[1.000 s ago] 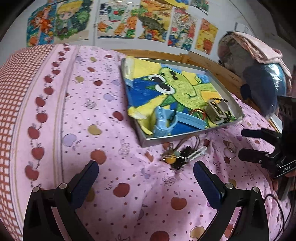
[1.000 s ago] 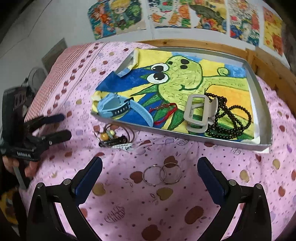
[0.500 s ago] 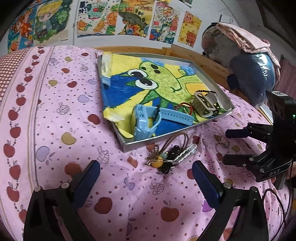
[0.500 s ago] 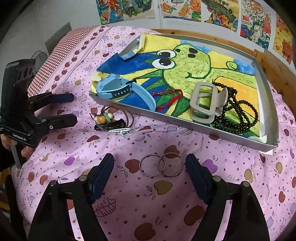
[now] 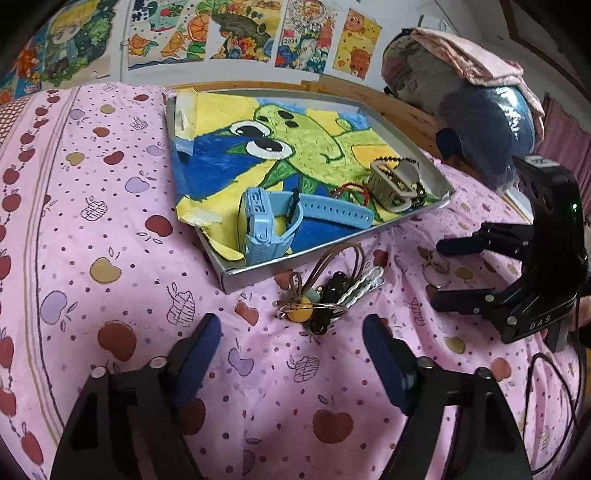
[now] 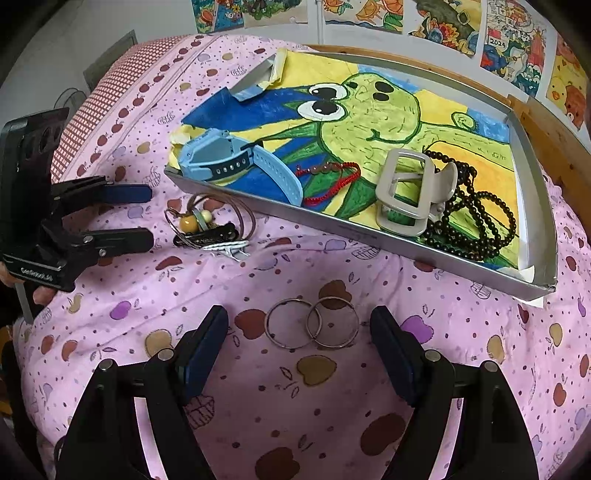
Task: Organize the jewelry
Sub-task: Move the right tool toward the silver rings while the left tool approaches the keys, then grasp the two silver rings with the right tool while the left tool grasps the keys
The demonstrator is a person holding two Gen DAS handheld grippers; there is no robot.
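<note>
A metal tray (image 5: 255, 271) (image 6: 369, 236) lined with a frog drawing lies on the pink bedspread. Inside it lie a blue watch (image 5: 266, 221) (image 6: 229, 158), a red bead bracelet (image 6: 332, 177), a grey hair claw (image 5: 395, 181) (image 6: 410, 192) and black beads (image 6: 476, 221). In front of the tray sits a tangle of hair ties, a yellow bead and hair clips (image 5: 325, 295) (image 6: 210, 225). My left gripper (image 5: 291, 354) (image 6: 147, 214) is open, just short of that tangle. Two metal rings (image 6: 312, 323) lie between the fingers of my open right gripper (image 6: 299, 339) (image 5: 443, 269).
Wooden bed rail (image 5: 399, 107) runs behind the tray, with a bundle of blue and pink bedding (image 5: 476, 96) beyond it. Children's drawings (image 5: 236, 33) hang on the wall. A hand (image 6: 40, 295) holds the left gripper's handle. A cable (image 5: 554, 406) trails at the right.
Both grippers have moved forward and lower. The left now stands close to the hair-tie tangle, the right straddles the two rings, and both have narrowed a little.
</note>
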